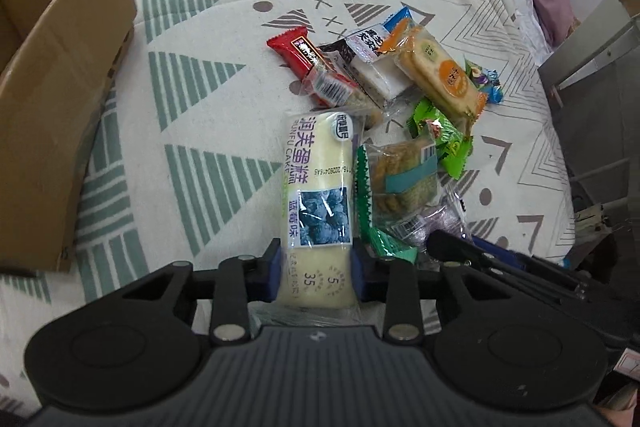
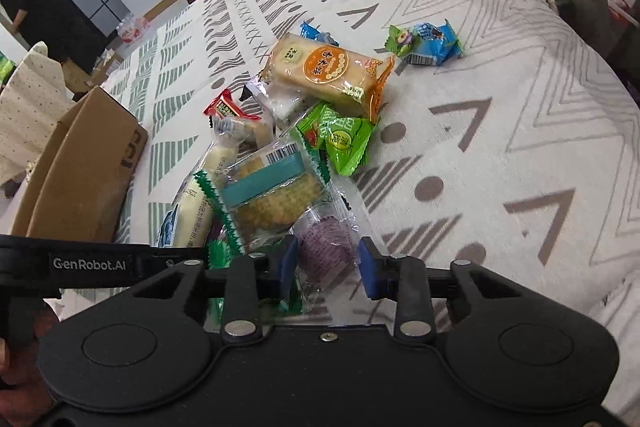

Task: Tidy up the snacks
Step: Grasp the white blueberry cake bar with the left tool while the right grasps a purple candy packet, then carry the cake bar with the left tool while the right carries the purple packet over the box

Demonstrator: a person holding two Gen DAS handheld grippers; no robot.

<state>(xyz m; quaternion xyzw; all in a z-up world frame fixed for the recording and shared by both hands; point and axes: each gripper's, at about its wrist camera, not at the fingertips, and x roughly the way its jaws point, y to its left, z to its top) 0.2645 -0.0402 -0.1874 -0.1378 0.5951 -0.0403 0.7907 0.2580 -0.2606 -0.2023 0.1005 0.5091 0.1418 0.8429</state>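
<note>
Left gripper [image 1: 316, 273] clamped on the cake [image 1: 318, 187] at the pile's near edge, right gripper [image 2: 326, 267] straddling the purple sweet [image 2: 327, 247], pads seemingly not yet pinching; I judge pick-up underway, next I lift the cake toward the box [image 1: 60, 87].

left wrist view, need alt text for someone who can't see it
The left gripper is shut on the near end of a white cake packet on a patterned bedspread. A pile of wrapped snacks lies beyond it, with an open cardboard box at the left.
</note>
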